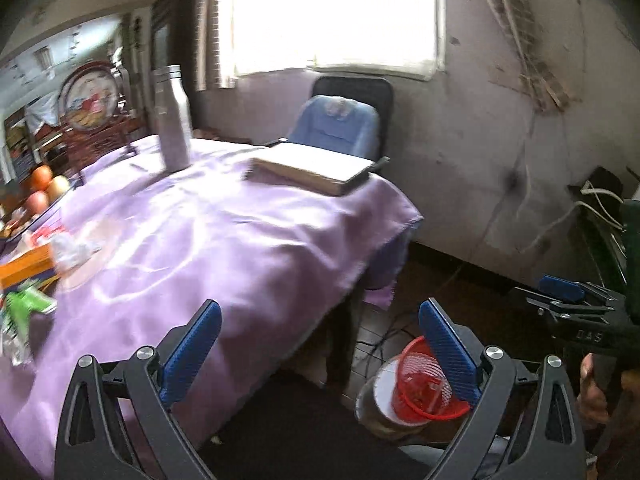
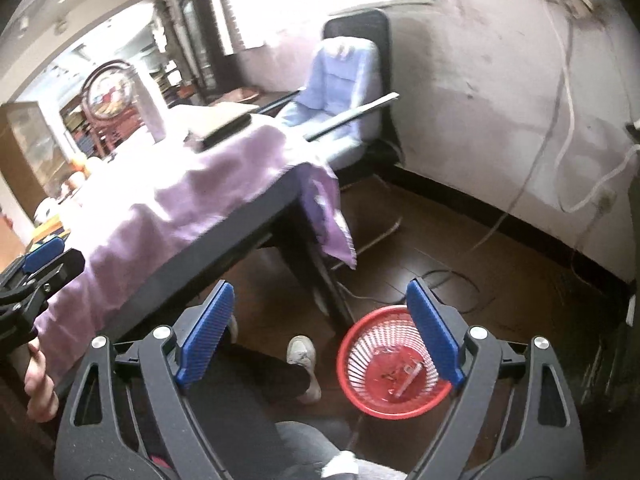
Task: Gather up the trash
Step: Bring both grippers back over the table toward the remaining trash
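Note:
My left gripper [image 1: 320,320] is open and empty, above the near edge of a table with a purple cloth [image 1: 220,248]. At the cloth's left edge lie a crumpled white tissue [image 1: 70,254], a green wrapper [image 1: 28,306] and an orange box [image 1: 24,266]. A red mesh basket [image 1: 412,360] stands on the floor past the table's corner. In the right wrist view my right gripper [image 2: 320,292] hangs open and empty over the floor, with the red basket [image 2: 362,354] just under its right finger. A few scraps lie in the basket. Each gripper shows at the edge of the other's view.
A steel bottle [image 1: 172,120] and a thick book [image 1: 312,168] stand on the far part of the table, with fruit [image 1: 44,188] at the left. A chair with a blue cover [image 1: 340,124] is behind. The person's leg and shoe [image 2: 302,356] and cables [image 2: 448,280] are beside the basket.

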`<state>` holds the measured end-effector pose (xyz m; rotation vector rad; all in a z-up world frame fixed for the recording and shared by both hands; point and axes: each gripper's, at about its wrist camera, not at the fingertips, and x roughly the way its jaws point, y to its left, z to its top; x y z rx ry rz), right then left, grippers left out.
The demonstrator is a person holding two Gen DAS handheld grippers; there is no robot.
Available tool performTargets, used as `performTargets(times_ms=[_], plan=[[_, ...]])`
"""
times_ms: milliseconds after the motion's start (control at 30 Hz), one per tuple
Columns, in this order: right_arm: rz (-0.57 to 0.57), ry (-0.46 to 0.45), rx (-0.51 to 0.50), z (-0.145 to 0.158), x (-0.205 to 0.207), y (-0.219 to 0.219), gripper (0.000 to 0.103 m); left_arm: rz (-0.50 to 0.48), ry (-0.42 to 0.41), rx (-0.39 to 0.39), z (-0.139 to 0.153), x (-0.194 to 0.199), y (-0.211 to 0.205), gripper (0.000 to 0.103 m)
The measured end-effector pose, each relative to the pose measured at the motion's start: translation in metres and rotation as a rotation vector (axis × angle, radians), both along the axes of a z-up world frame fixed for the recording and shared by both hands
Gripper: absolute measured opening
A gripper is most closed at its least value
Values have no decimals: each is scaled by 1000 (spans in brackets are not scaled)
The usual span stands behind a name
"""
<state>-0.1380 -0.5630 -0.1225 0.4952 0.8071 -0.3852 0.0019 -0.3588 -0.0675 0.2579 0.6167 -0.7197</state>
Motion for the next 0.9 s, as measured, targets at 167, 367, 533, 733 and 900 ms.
performTargets(times_ms=[167, 367, 533, 733, 900], plan=[[87, -23, -27, 17, 27, 35, 89, 91, -1, -31, 2, 14, 42, 97], [202, -49, -52, 33, 61, 80, 90, 215, -6, -41, 4, 38, 97, 97], [289, -66, -55, 39, 85, 116, 90, 359, 20, -51, 10, 74, 160, 97], [373, -71, -51, 37, 106, 147, 90, 544, 154, -68, 7, 130, 249, 97], [411, -71, -22, 34, 118, 162, 90, 644, 204, -57, 4, 146, 307, 97]])
